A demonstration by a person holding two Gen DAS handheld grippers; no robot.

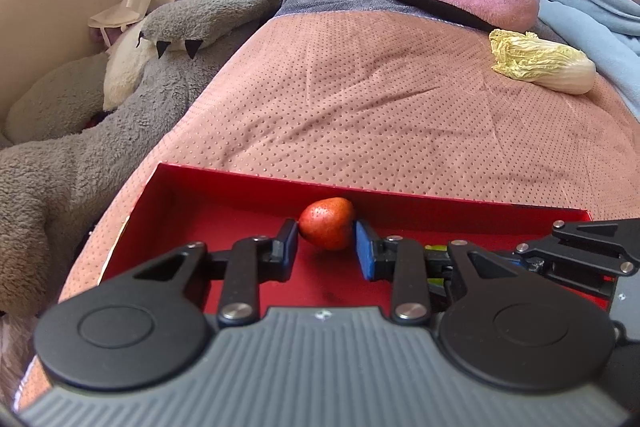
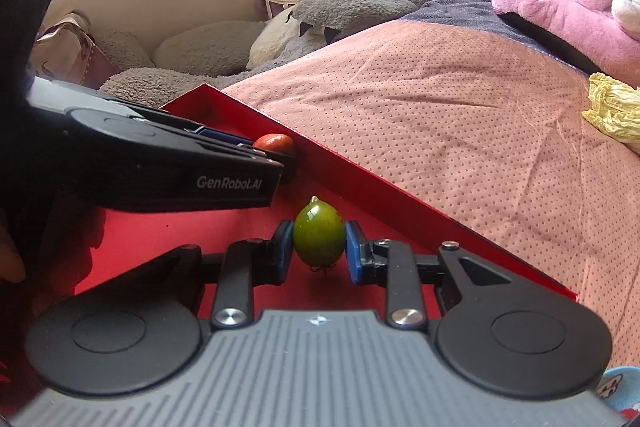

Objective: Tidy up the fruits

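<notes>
Over the red tray (image 1: 248, 187), left gripper (image 1: 326, 241) clamps a red fruit (image 1: 327, 223) — right gripper (image 2: 319, 247) a green one (image 2: 319, 237).

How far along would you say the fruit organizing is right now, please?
Nothing looks finished yet. In hand: the left gripper is shut on a red fruit and the right gripper on a green fruit, both over the red tray. Left: the cabbage lies out on the bedspread.
</notes>
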